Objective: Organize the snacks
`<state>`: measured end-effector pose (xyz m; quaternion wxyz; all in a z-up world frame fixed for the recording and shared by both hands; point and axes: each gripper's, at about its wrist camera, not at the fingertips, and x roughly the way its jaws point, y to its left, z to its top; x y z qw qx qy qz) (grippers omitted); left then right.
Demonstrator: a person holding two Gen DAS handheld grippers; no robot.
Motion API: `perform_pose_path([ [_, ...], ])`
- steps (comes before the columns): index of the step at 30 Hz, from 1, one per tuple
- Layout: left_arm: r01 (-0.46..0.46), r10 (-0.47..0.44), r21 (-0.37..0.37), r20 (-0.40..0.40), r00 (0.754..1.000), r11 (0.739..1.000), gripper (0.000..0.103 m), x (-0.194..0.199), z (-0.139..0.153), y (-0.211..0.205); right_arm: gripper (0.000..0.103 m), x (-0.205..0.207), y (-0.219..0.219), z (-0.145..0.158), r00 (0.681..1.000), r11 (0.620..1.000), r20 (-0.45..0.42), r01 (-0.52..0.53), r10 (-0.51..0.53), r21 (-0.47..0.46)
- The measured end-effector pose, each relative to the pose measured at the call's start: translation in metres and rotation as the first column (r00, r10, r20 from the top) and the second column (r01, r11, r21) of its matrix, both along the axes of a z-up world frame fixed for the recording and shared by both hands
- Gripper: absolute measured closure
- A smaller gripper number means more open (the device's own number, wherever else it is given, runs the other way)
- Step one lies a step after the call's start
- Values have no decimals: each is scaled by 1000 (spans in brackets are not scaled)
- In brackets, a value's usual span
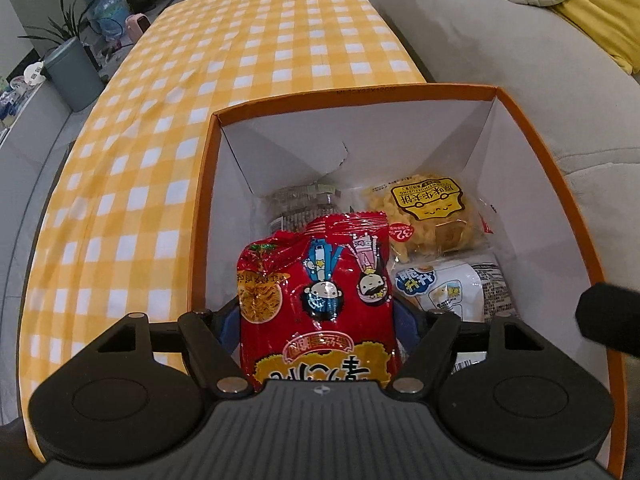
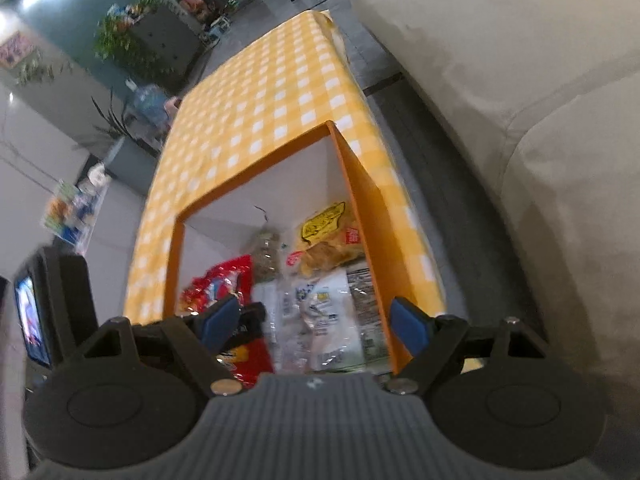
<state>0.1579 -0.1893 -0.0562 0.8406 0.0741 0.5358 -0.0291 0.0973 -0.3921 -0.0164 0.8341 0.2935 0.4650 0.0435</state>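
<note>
Red noodle packet (image 1: 316, 300) stands between my left gripper's (image 1: 320, 316) wide-spread fingers inside the orange box (image 1: 202, 200), though I cannot tell whether the pads touch it. Beside it in the box lie a yellow-labelled pastry bag (image 1: 434, 216) and a white snack bag (image 1: 452, 286). My right gripper (image 2: 316, 322) hangs apart over the box's near end, on the yellow checked tablecloth (image 1: 168, 120).

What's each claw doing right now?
Left claw: open, red noodle packet between its fingers, seemingly not pinched.
Right claw: open, empty.

Table under yellow-and-white checked cloth (image 1: 256, 52), 1 orange open box (image 1: 560, 184) at its near end.
</note>
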Motion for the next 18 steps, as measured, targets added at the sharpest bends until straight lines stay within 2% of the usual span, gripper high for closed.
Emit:
perform_pose_path([
  [3,15,-15,-3,8,1000,1000,14,-1,0,1,22,0,-1,2,1000,1000,-3,14,-14,-24],
  [9,35,-35,-62,0,999,997,13,-2,9,11,22,0,0,0,1000,1000,-11,15,-15,-13],
  [12,11,-10,-150,10,1000,989,16,-6,21,26,22,0,0,1,1000,1000,-8,13,-13,-11],
  [15,-39,51,-286,33,998,958,25,-10,36,43,22,-2,0,1,1000,1000,-3,15,-15,-9],
  [16,-50,61,-325,26,998,944,34,-10,39,48,22,-2,-1,2,1000,1000,-1,16,-16,-10],
  [17,-64,74,-359,15,997,931,48,-11,41,52,22,-3,-2,2,1000,1000,3,19,-19,-8],
  [18,-77,84,-385,2,996,920,54,-11,43,55,22,-4,-3,3,1000,1000,6,22,-22,-3],
])
